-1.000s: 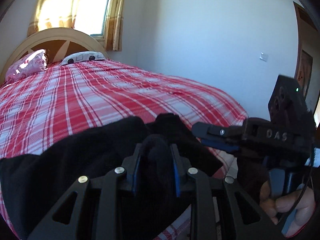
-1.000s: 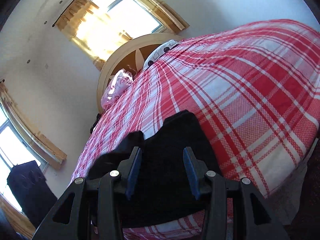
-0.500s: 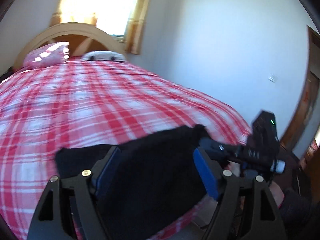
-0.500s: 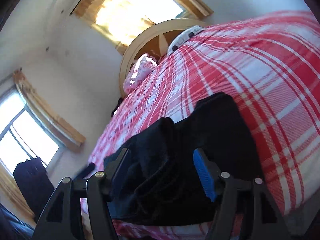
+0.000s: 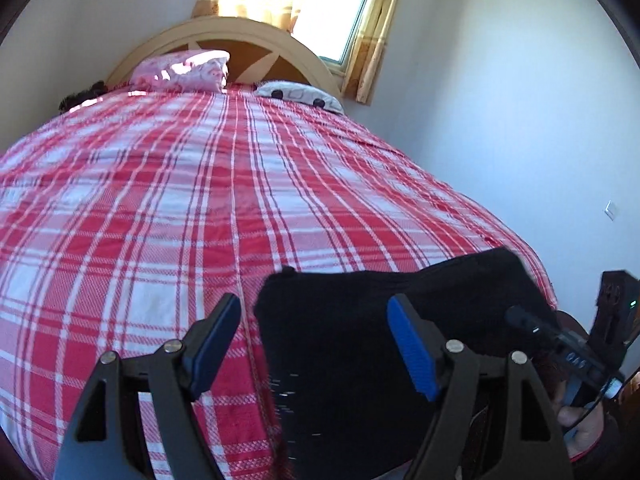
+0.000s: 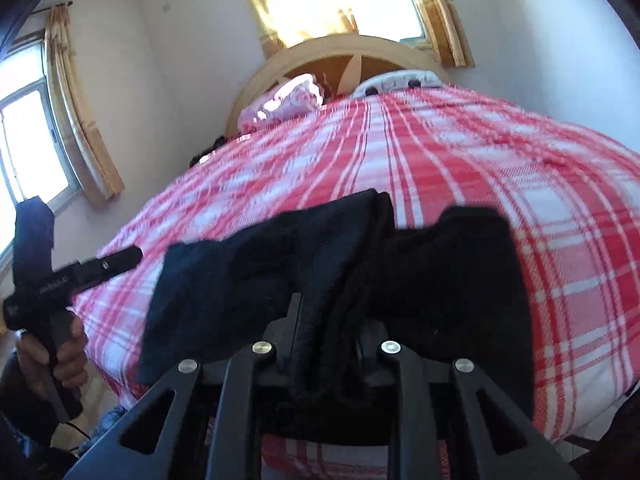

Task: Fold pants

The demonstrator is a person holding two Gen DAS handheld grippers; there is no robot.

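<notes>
Your right tool is closing on a bunched fold of the pants, which lie at the bed's near corner. Your left tool is open and holds nothing. Pinch only the top layer and the fold may slip crooked. The foot edge is close; open bedspread lies ahead toward the pillows.

White lettering on right tool body and left tool body: too blurred, unreadable.
</notes>
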